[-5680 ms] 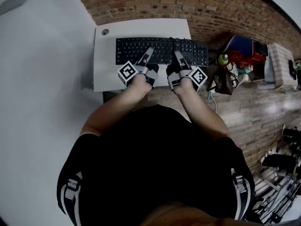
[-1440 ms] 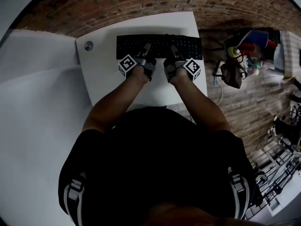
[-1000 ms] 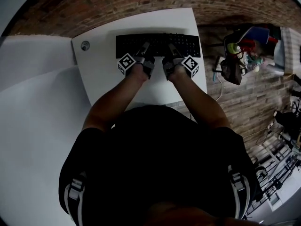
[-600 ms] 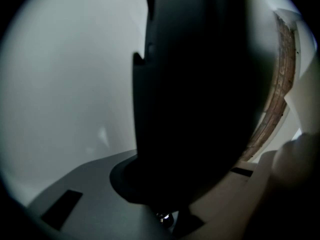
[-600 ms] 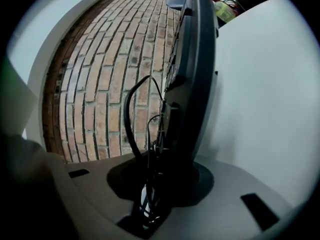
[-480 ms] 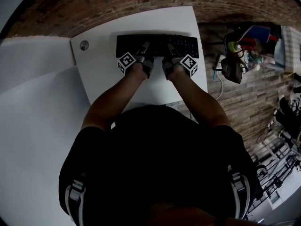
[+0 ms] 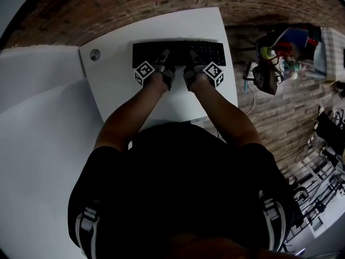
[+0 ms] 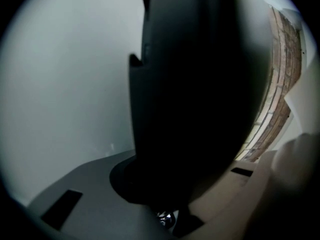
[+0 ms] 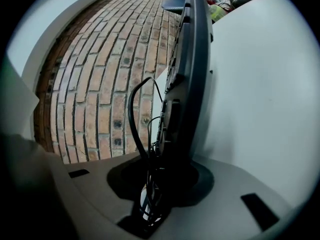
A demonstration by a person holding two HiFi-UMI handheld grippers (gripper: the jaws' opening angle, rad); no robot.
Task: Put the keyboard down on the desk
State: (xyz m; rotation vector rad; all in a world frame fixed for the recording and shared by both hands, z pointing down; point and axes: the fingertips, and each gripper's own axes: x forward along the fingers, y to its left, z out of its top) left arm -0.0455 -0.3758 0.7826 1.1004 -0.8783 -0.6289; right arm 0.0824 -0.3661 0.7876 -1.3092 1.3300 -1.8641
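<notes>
Currently at set-down: left gripper (image 7: 164,57) and right gripper (image 7: 193,56) each clamp the keyboard (image 7: 179,49) edge between their jaws, close over the desk (image 7: 116,85); next likely seat it flat, then release.

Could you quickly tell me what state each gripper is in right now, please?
Left gripper: closed on the flat black plastic keyboard.
Right gripper: closed on the same keyboard.
</notes>
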